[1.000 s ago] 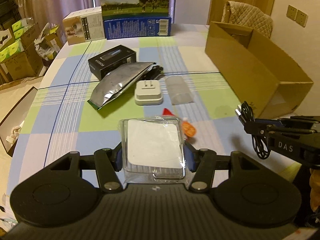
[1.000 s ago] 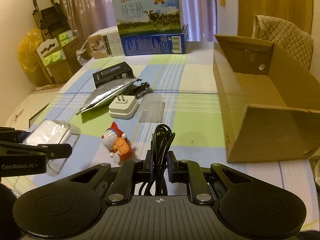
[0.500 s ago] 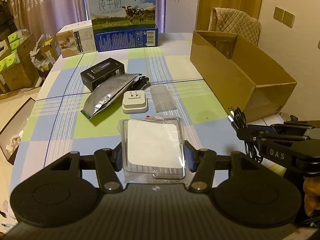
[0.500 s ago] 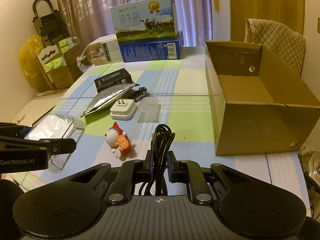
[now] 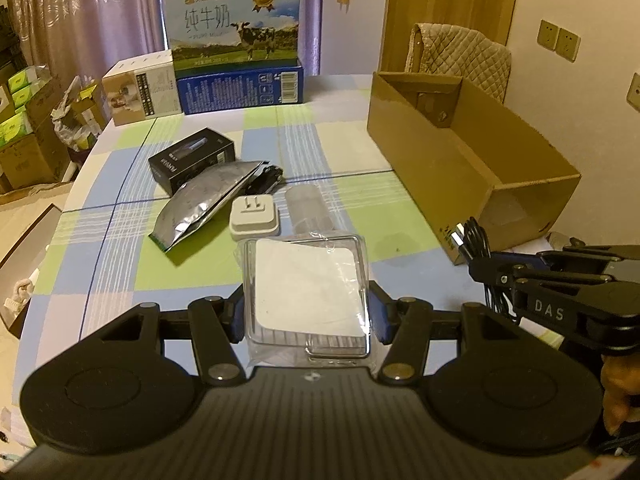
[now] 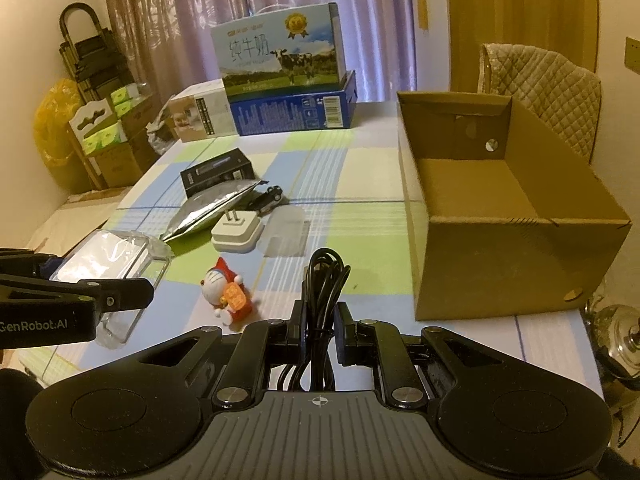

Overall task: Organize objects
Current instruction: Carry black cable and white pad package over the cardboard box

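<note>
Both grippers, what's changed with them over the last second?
Both have lifted and drawn back from the table, so more of the cardboard box shows. The left gripper stays shut on the clear plastic case, the right gripper on the black cable. Nothing on the table moved.

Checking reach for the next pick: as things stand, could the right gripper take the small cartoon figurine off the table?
Probably not yet. The figurine lies uncovered just ahead-left of the right gripper, nothing between them, but its jaws are shut on the coiled black cable, which would have to be released first.
</note>
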The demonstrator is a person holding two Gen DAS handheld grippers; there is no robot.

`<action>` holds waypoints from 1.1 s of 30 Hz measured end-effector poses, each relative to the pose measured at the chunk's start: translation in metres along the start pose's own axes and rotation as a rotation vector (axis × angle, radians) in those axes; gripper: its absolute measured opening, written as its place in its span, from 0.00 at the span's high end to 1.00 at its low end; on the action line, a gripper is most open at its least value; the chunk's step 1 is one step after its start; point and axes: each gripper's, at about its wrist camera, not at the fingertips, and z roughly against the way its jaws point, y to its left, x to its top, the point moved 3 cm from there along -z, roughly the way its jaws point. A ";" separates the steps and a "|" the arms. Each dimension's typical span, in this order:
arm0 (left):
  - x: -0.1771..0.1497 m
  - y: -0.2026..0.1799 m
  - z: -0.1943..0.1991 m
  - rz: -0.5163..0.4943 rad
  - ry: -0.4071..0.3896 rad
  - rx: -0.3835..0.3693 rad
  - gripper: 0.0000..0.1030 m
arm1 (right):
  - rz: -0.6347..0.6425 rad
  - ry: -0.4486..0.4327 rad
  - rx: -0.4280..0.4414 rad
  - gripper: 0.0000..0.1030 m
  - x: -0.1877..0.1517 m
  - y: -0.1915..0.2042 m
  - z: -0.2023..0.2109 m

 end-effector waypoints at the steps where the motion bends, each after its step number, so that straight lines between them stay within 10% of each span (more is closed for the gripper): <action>1: 0.002 -0.002 0.000 -0.002 -0.004 -0.005 0.50 | -0.005 -0.004 -0.002 0.90 0.001 -0.002 0.001; 33: 0.081 -0.117 -0.040 -0.138 -0.047 -0.176 0.50 | -0.105 -0.120 -0.143 0.90 0.061 -0.120 0.050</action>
